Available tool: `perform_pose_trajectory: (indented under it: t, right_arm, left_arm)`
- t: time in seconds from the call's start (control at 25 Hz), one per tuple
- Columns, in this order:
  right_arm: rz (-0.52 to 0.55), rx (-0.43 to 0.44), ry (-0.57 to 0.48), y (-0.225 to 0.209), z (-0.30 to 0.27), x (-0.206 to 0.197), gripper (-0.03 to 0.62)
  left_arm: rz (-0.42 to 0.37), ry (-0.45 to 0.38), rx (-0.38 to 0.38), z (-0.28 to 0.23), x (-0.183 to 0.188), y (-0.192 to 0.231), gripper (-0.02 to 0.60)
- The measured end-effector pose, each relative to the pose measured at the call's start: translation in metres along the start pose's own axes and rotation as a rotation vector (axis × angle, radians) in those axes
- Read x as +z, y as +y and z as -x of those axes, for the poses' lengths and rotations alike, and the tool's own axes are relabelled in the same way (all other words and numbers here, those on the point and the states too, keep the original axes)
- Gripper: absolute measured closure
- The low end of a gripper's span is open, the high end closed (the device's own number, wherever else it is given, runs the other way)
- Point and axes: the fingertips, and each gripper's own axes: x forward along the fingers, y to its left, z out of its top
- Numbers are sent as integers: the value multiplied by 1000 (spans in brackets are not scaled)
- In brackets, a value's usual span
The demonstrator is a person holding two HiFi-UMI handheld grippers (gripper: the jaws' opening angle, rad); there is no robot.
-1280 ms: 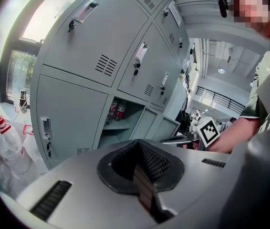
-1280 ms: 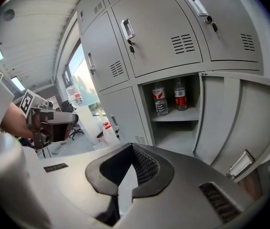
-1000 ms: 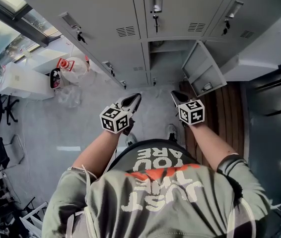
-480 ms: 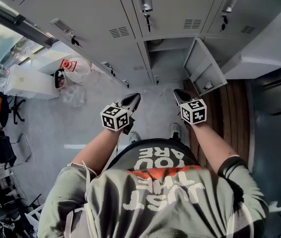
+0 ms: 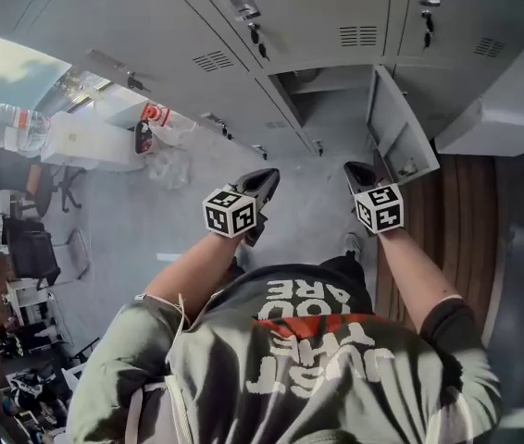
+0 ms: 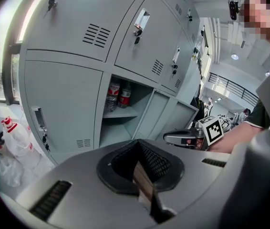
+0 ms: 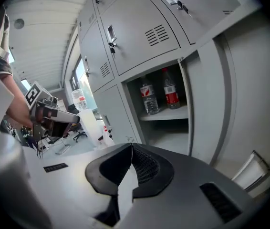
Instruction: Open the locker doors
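Observation:
Grey metal lockers [image 5: 290, 26] fill the top of the head view. One lower locker [image 5: 331, 109] stands open, its door [image 5: 396, 132] swung out to the right. Two water bottles [image 7: 158, 95] stand on its shelf and also show as bottles [image 6: 117, 94] in the left gripper view. The lower door to its left [image 6: 58, 109] is closed, as are the upper doors [image 7: 135, 30]. My left gripper [image 5: 267, 181] and right gripper [image 5: 355, 169] hang side by side in front of the open locker. Both are shut, hold nothing and touch no door.
Clear plastic bags and a red-capped bottle [image 5: 160, 141] lie on the floor at the lockers' left end. A white table [image 5: 86, 137] and an office chair [image 5: 26, 248] stand further left. A white cabinet [image 5: 512, 100] and wooden flooring [image 5: 466, 220] lie to the right.
The head view has swung, so lockers and both grippers sit further right in the picture. Both grippers stay shut, side by side, at about the same distance from the open locker.

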Motion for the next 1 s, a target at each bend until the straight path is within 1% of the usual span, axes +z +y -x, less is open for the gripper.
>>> perform_pose_trajectory:
  t: [0.12,0.2,0.28,0.36,0.44,0.52,0.6,0.68,0.76,0.88,1.0]
  right_arm:
    - [-6,-2,8,7,-22,-21,557]
    - [-7,-7,18,19,-45,-38,557]
    - [-15,-25,23,38,-73,-55,557]
    - [-16,-56,24,63,-107,-71,557]
    - [-17,-92,21,96,-151,-85,557]
    - [-43,-144,21,131,-199,-106,556]
    - [-104,-201,21,155,-250,-128,556]
    - [-147,-228,33,169,-302,-143,556]
    - [-127,-226,54,182,-350,-152,554]
    - [-55,-196,101,197,-404,-175,554]
    - [-15,-176,153,201,-440,-205,554]
  left_arm:
    - [5,24,15,2,-18,31,575]
    - [5,34,9,9,-34,56,575]
    - [-5,39,-16,23,-55,88,575]
    - [-13,35,-52,41,-80,130,575]
    - [-9,25,-83,63,-112,187,575]
    - [8,30,-86,91,-152,256,575]
    - [37,38,-56,116,-186,328,575]
    - [57,34,-17,132,-205,390,575]
    - [52,23,4,140,-217,435,575]
    - [48,-4,9,142,-245,464,575]
    - [91,-25,18,137,-278,476,575]
